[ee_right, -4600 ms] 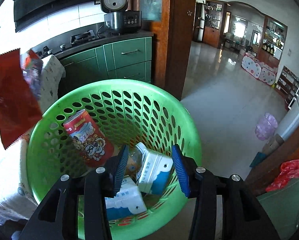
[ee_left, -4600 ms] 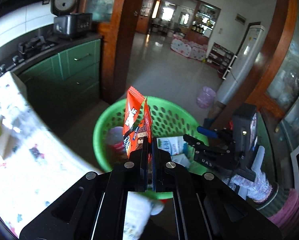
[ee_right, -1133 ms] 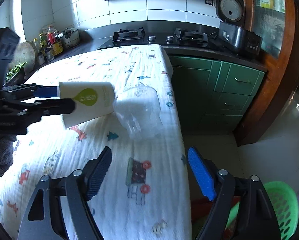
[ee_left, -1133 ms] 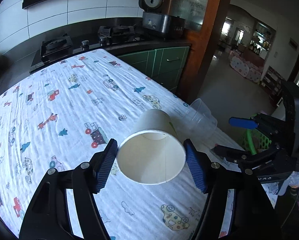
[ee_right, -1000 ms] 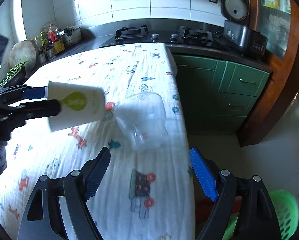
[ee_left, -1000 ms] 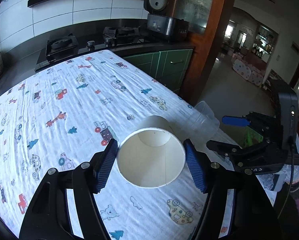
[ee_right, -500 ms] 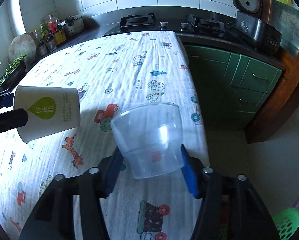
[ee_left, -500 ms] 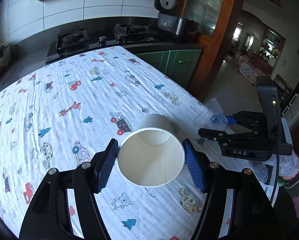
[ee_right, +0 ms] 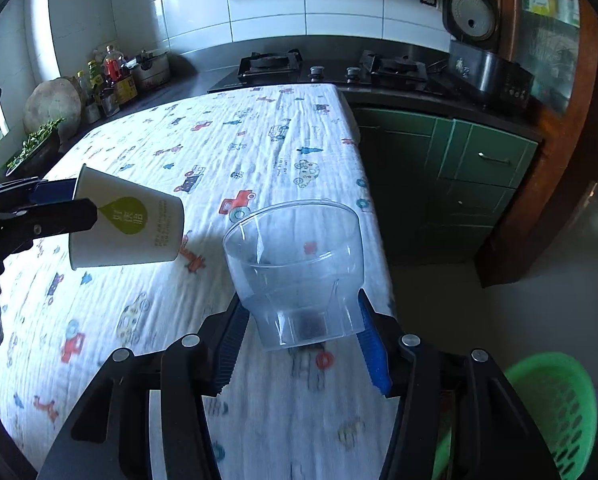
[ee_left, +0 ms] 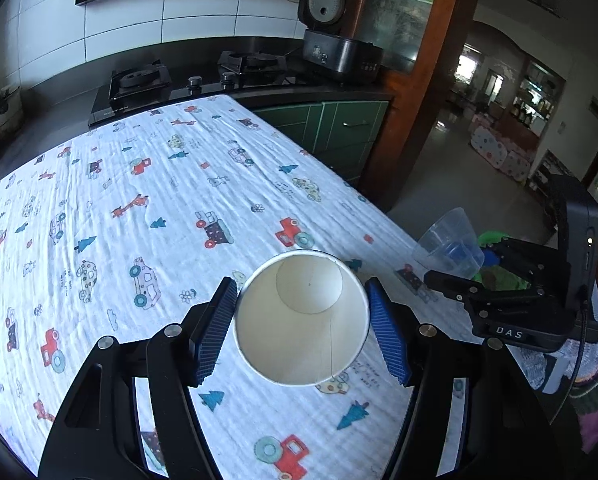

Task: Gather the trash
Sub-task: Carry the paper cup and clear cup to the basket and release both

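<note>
I had the left hand-held gripper (ee_left: 301, 320) pinching a white paper cup (ee_left: 302, 317) by its rim, both blue pads pressed against the sides, with the open mouth turned toward my camera. The cup hung clear above the table (ee_left: 147, 184), which was covered by a white cloth printed with little cars, trees and giraffes. From the right wrist view the same cup (ee_right: 127, 222) lay on its side in the air at the left, showing a green drop-shaped logo.

My right hand-held gripper (ee_right: 299, 334) had just been closing, and it held a clear plastic cup (ee_right: 297, 268) by its narrow base, the pads touching it on both sides. That cup tilted with its mouth away from me, over the near right edge of the table. In the left wrist view the clear cup (ee_left: 451, 244) showed to the right, beyond the table's edge, well apart from the paper cup.

A green perforated basket (ee_right: 555, 412) stood on the floor at the near right, below the table's edge. At the far side I saw a black gas stove (ee_left: 195, 76) on the dark countertop and a rice cooker (ee_left: 335, 48) with its lid raised, next to green cabinets (ee_right: 471, 168).
</note>
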Action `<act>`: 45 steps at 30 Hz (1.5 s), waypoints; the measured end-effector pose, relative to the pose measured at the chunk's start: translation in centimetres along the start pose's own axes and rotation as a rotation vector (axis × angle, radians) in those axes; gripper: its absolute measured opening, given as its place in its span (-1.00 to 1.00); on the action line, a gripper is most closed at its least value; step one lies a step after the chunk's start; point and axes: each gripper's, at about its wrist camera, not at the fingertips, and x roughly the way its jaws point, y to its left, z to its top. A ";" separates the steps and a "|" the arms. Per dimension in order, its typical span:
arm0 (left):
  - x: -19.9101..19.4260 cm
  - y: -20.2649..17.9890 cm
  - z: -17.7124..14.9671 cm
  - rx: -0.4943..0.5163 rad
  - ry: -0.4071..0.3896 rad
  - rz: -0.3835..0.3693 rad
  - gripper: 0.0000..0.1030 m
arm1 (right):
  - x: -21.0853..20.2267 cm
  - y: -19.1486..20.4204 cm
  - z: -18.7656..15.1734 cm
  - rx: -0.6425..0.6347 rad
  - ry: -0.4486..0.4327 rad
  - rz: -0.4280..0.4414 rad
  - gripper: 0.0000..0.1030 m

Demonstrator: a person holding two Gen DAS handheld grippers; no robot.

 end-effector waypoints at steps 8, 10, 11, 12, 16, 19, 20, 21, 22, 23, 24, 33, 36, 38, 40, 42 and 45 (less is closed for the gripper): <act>-1.5 -4.4 -1.1 0.015 -0.012 -0.072 0.25 | -6.3 -1.9 -4.1 0.080 -0.053 -0.062 -0.01; -1.9 -5.8 -1.3 0.025 -0.017 -0.093 0.25 | -7.7 -3.0 -5.5 0.108 -0.058 -0.080 -0.01; -2.0 -6.4 -1.3 0.030 -0.018 -0.100 0.25 | -8.5 -3.7 -6.5 0.125 -0.060 -0.097 -0.01; -2.1 -7.1 -1.3 0.037 -0.019 -0.106 0.25 | -9.2 -4.4 -7.2 0.139 -0.060 -0.110 -0.01; -2.4 -9.8 -1.5 0.060 -0.022 -0.136 0.25 | -11.3 -7.7 -10.3 0.199 -0.049 -0.171 -0.01; -2.3 -11.5 -1.7 0.077 -0.018 -0.158 0.25 | -12.3 -10.6 -12.7 0.238 -0.027 -0.242 -0.01; -2.2 -12.1 -1.8 0.084 -0.016 -0.167 0.25 | -12.5 -11.4 -13.3 0.251 -0.021 -0.252 -0.01; -2.0 -12.7 -1.8 0.089 -0.013 -0.176 0.25 | -12.7 -12.1 -14.0 0.267 -0.014 -0.264 -0.01; -1.8 -13.3 -1.7 0.095 -0.009 -0.184 0.25 | -12.9 -13.1 -14.7 0.284 -0.006 -0.280 -0.01; -1.6 -13.8 -1.7 0.100 -0.006 -0.192 0.25 | -12.9 -13.6 -15.1 0.294 0.002 -0.290 -0.01; -1.5 -14.2 -1.7 0.105 -0.005 -0.198 0.25 | -12.9 -14.2 -15.6 0.307 0.009 -0.300 -0.01; 0.2 -18.6 -1.5 0.146 0.021 -0.252 0.25 | -12.6 -18.0 -18.4 0.402 0.040 -0.338 0.07; 1.1 -19.8 -1.3 0.155 0.036 -0.272 0.25 | -12.7 -18.3 -18.8 0.410 0.033 -0.332 0.19; 1.6 -20.5 -1.4 0.163 0.047 -0.280 0.25 | -13.1 -18.1 -19.0 0.404 0.026 -0.340 0.19; 2.2 -21.3 -1.4 0.169 0.057 -0.286 0.25 | -13.6 -17.9 -19.0 0.398 0.017 -0.340 0.21; 2.7 -21.8 -1.4 0.175 0.066 -0.294 0.25 | -14.3 -17.6 -19.0 0.386 0.002 -0.354 0.25; 3.6 -22.7 -1.6 0.175 0.082 -0.307 0.25 | -15.4 -17.4 -19.1 0.378 -0.019 -0.360 0.32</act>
